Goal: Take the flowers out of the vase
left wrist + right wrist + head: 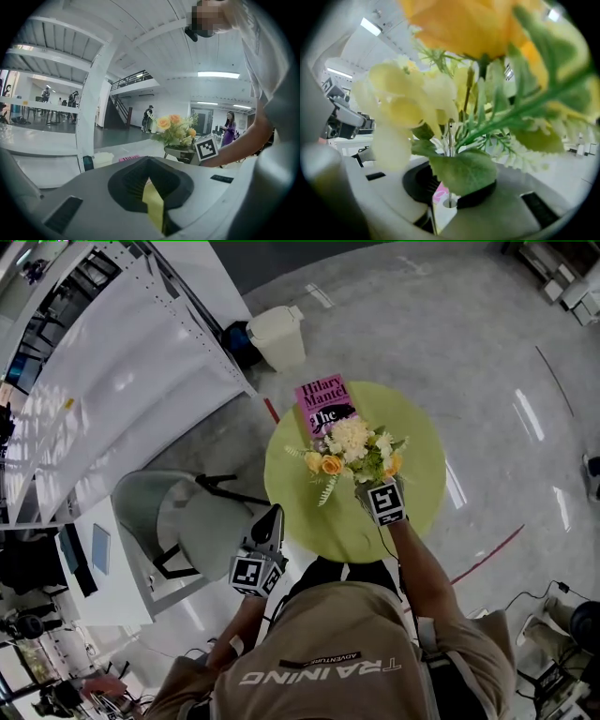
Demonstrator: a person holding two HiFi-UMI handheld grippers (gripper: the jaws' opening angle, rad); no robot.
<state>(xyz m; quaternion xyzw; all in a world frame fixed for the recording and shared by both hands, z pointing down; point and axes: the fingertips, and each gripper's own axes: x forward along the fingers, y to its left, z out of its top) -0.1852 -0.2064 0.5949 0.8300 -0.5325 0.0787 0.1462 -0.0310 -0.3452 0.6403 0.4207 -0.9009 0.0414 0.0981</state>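
Note:
A bunch of yellow, cream and orange flowers (354, 451) stands over the round green table (424, 474); the vase is hidden under the blooms. My right gripper (364, 486) reaches into the bunch from the near side. In the right gripper view the stems and a big green leaf (464, 171) fill the gap, and the right gripper (447, 194) is shut on the stems. My left gripper (272, 514) hangs off the table's left edge, shut and empty, apart from the flowers (176, 129). In its own view the left gripper (149, 180) holds nothing.
A pink book (325, 404) lies on the table's far side behind the flowers. A grey chair (183, 521) stands left of the table, close to my left gripper. A white bin (278, 336) and a long white bench (122, 362) lie beyond.

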